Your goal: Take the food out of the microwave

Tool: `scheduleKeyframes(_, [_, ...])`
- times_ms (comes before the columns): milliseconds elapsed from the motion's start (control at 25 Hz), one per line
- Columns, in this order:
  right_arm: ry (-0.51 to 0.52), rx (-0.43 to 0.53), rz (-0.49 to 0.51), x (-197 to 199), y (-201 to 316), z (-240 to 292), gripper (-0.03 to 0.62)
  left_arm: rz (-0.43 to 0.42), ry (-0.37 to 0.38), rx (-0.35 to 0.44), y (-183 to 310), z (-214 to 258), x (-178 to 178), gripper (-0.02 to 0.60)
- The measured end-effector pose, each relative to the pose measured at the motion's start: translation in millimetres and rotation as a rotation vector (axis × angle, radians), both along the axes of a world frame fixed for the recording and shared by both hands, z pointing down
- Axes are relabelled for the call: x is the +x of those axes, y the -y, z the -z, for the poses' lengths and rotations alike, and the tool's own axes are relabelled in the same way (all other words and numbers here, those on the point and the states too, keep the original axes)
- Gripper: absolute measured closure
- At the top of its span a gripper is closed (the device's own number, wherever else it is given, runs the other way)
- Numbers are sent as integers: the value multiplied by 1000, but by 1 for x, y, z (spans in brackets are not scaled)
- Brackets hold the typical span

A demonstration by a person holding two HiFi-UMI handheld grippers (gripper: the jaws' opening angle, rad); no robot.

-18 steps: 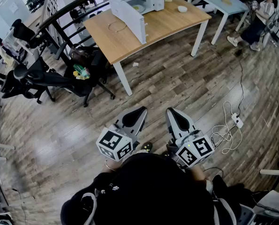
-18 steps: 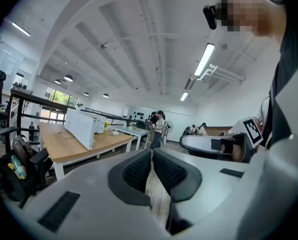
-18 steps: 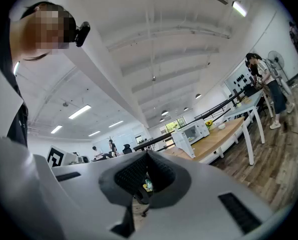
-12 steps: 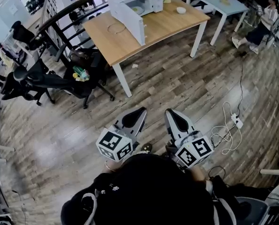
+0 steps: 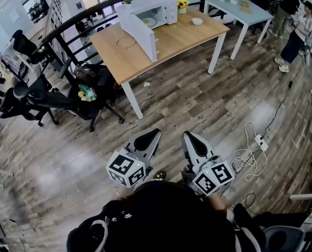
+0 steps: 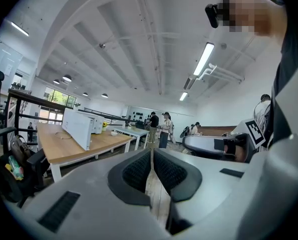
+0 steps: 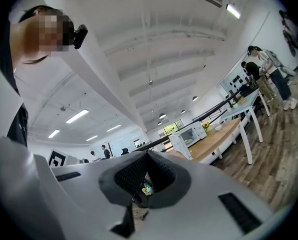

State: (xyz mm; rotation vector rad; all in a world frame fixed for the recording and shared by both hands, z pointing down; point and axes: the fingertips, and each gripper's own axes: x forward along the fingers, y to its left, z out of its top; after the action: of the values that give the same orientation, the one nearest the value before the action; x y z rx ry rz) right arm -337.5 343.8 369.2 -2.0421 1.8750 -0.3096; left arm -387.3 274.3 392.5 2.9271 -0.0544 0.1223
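Observation:
The white microwave [image 5: 158,8] stands at the far side of the wooden table [image 5: 176,38], its door [image 5: 137,29] swung wide open. A pale plate of food [image 5: 148,20] shows inside. Both grippers are held close to my body, far from the table, over the wood floor. My left gripper [image 5: 153,134] and right gripper [image 5: 187,136] are shut, pads together, nothing between them. The left gripper view shows the microwave [image 6: 81,127] off to the left beyond the left gripper [image 6: 152,152]. The right gripper view has the microwave [image 7: 188,135] small, right of the right gripper [image 7: 147,155].
A white bowl [image 5: 197,21], yellow flowers [image 5: 182,4] and a cable loop [image 5: 126,42] are on the table. Black office chairs [image 5: 51,98] crowd its left side. A power strip with cords [image 5: 254,143] lies on the floor at right. People [image 5: 301,30] stand by a pale table [image 5: 239,7].
The table and microwave have shifted slightly nearer and lower in the head view as I step forward. Both grippers stay shut, side by side. The people at right have moved.

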Motion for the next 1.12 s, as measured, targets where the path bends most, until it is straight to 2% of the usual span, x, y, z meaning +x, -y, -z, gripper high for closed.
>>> scheduleKeyframes(640, [28, 0, -57, 42, -60, -10, 594, -47, 24, 17, -55, -4, 44, 555])
scheduleKeyframes(1120, [26, -4, -64, 48, -96, -18, 594, -52, 23, 23, -88, -7, 49, 555])
